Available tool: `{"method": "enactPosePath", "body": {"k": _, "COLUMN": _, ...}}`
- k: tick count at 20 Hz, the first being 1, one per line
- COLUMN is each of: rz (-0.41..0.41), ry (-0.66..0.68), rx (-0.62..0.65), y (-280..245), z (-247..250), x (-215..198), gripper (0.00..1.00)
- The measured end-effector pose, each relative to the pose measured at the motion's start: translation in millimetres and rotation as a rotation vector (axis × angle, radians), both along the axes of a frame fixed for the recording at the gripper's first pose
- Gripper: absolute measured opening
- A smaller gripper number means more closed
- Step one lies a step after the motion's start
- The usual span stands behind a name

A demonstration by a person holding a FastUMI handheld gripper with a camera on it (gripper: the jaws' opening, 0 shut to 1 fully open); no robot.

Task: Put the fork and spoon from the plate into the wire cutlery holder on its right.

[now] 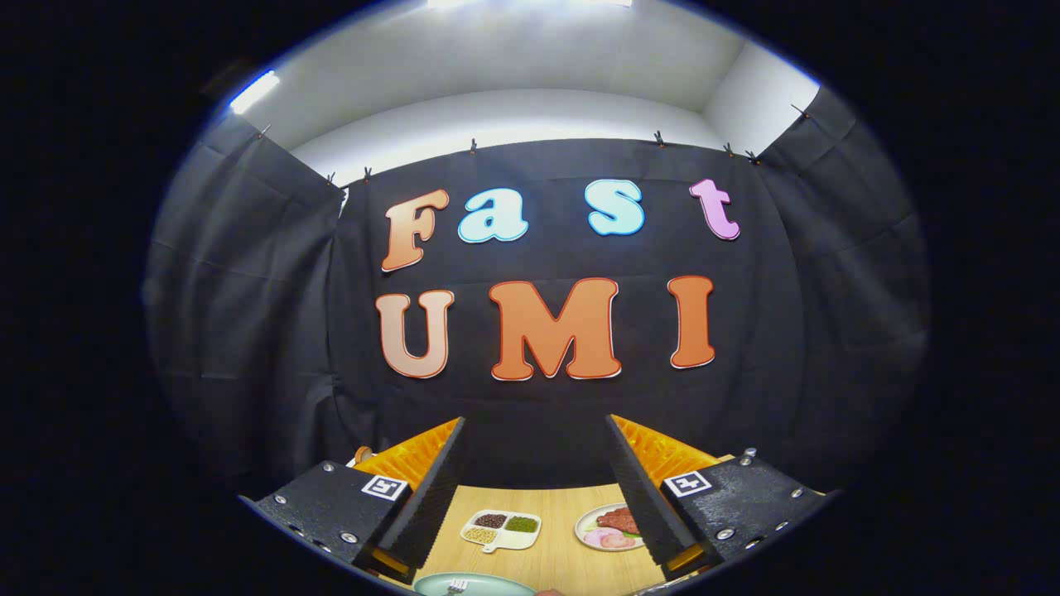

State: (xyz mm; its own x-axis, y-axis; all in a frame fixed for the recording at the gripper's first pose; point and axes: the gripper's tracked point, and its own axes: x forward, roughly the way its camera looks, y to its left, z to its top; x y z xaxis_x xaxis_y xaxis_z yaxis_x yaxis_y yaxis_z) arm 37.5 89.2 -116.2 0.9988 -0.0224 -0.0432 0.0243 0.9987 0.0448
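Observation:
My gripper [535,430] is held high and stands open, with nothing between its fingers. Far below, between the fingers, the rim of a pale green plate [484,581] peeks in on the wooden table [556,559]. On that plate the tines of a fork [455,587] show. The remainder of the plate is cut off.
Beyond the green plate lie a white divided dish of beans [501,528] and a round plate of sliced meat [611,527]. The black cloth wall [248,331] rises behind the table's far edge.

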Motion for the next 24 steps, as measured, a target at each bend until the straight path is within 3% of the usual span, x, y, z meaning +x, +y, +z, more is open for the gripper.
{"method": "enactPosePath", "body": {"k": 3, "rz": 0.021, "ry": 0.057, "rx": -0.017, "y": 27.0, "z": -23.2, "x": 1.2, "gripper": 0.97}}
{"method": "enactPosePath", "body": {"k": 9, "rz": 0.087, "ry": 0.372, "rx": 0.000, "y": 77.5, "z": -112.4, "x": -4.4, "gripper": 0.97}}
{"method": "enactPosePath", "body": {"k": 17, "rz": 0.184, "ry": 0.766, "rx": -0.009, "y": 108.3, "z": -212.9, "x": -44.2, "gripper": 0.95}}
{"method": "enactPosePath", "body": {"k": 24, "rz": 0.197, "ry": 1.125, "rx": 0.011, "y": 118.4, "z": -301.0, "x": -90.9, "gripper": 0.94}}
